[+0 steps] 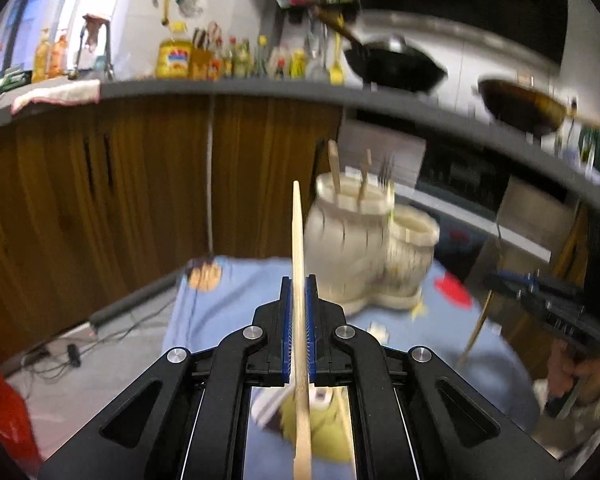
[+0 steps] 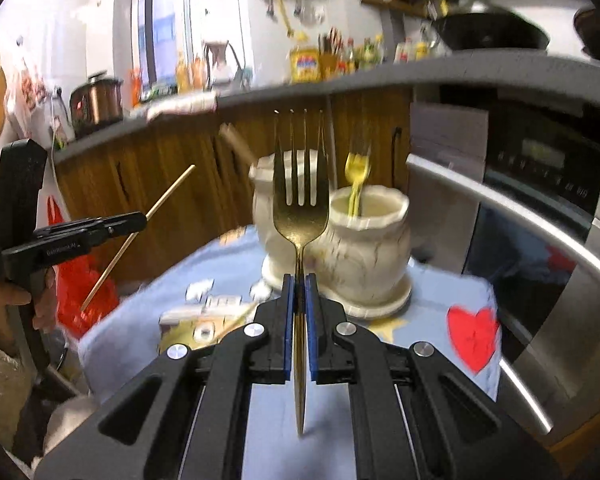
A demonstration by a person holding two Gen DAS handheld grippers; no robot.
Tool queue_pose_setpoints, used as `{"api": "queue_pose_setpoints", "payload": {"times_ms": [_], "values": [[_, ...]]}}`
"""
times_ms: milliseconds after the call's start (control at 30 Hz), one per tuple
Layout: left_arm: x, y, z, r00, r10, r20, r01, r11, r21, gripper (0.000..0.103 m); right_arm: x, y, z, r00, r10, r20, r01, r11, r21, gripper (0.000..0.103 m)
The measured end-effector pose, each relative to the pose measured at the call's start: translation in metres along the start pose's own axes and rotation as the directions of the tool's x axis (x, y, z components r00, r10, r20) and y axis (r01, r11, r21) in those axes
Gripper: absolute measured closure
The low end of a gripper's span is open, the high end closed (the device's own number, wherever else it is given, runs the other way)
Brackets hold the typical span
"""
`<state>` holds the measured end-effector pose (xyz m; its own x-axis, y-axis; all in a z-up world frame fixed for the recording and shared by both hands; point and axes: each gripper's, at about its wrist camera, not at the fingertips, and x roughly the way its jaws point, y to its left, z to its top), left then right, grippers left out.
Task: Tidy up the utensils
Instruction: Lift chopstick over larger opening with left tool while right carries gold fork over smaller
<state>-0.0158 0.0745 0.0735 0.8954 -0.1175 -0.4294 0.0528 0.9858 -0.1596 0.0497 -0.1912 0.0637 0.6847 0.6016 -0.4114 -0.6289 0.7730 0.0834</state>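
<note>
Left gripper [image 1: 299, 280]: blue-padded fingers [image 1: 286, 312] clamped on a pale wooden chopstick [image 1: 298, 240], gripped around mid-length so both ends stick out. Long axis runs along the fingers, far tip up and away toward the cream ceramic two-pot utensil holder [image 1: 352, 240]. In the right wrist view it reads as a diagonal, tip up and to the right.

Right gripper [image 2: 299, 280]: fingers closed on the thin handle of a dark gold metal fork [image 2: 300, 200]. Tines up, handle end hanging below the pads; axis near vertical in its own view. Handle grip keeps the tines clear, probably for a handle-first drop.

Holder sits on the desk's light blue printed cloth [image 2: 140, 328], ahead of both tools. The taller pot has wooden sticks, the shorter one a yellow-gold fork [image 2: 357, 176]. Likely sorted by type.
</note>
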Motion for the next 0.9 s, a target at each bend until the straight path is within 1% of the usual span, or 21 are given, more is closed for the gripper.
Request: {"api": "queue_pose_setpoints", "payload": {"times_ms": [33,100,200,300,433,533,567,633,733,833,900], "values": [[0.001,0.003,0.010,0.999,-0.010,0.044,0.011,1.000,-0.014,0.097,-0.001,-0.001,0.005,1.000,-0.008,0.022,0.008,1.000,-0.001,0.097],[0.007,0.006,0.024,0.996,-0.011,0.092,0.014,0.999,-0.030,0.097,-0.001,-0.005,0.019,0.997,-0.028,0.070,0.028,1.000,-0.001,0.097],[0.023,0.016,0.048,0.984,-0.036,0.176,0.050,0.996,-0.072,0.097,0.003,-0.012,0.040,0.991,-0.047,0.123,0.047,0.999,0.000,0.097],[0.043,0.026,0.071,0.962,-0.075,0.262,0.108,0.988,-0.113,0.097,0.010,-0.021,0.062,0.987,-0.055,0.149,0.054,0.998,0.013,0.097],[0.074,0.030,0.094,0.931,-0.130,0.342,0.191,0.970,-0.151,0.097,0.019,-0.035,0.087,0.980,-0.075,0.186,0.068,0.997,0.040,0.097],[0.089,0.029,0.107,0.914,-0.160,0.374,0.235,0.958,-0.164,0.097,0.022,-0.045,0.102,0.972,-0.087,0.218,0.077,0.996,0.053,0.097],[0.093,0.025,0.113,0.906,-0.171,0.386,0.247,0.956,-0.157,0.097,0.023,-0.047,0.104,0.970,-0.090,0.227,0.080,0.995,0.053,0.097],[0.101,0.019,0.121,0.899,-0.181,0.399,0.252,0.959,-0.131,0.097,0.027,-0.053,0.110,0.965,-0.100,0.241,0.090,0.995,0.054,0.097],[0.119,0.012,0.131,0.900,-0.199,0.389,0.263,0.958,-0.117,0.097,0.031,-0.058,0.115,0.962,-0.100,0.255,0.087,0.994,0.064,0.097],[0.131,0.010,0.133,0.901,-0.217,0.375,0.279,0.953,-0.118,0.097,0.033,-0.062,0.118,0.961,-0.085,0.264,0.064,0.994,0.085,0.097],[0.137,0.010,0.132,0.893,-0.253,0.372,0.315,0.942,-0.115,0.097,0.034,-0.061,0.121,0.959,-0.070,0.276,0.048,0.995,0.087,0.097]]}}
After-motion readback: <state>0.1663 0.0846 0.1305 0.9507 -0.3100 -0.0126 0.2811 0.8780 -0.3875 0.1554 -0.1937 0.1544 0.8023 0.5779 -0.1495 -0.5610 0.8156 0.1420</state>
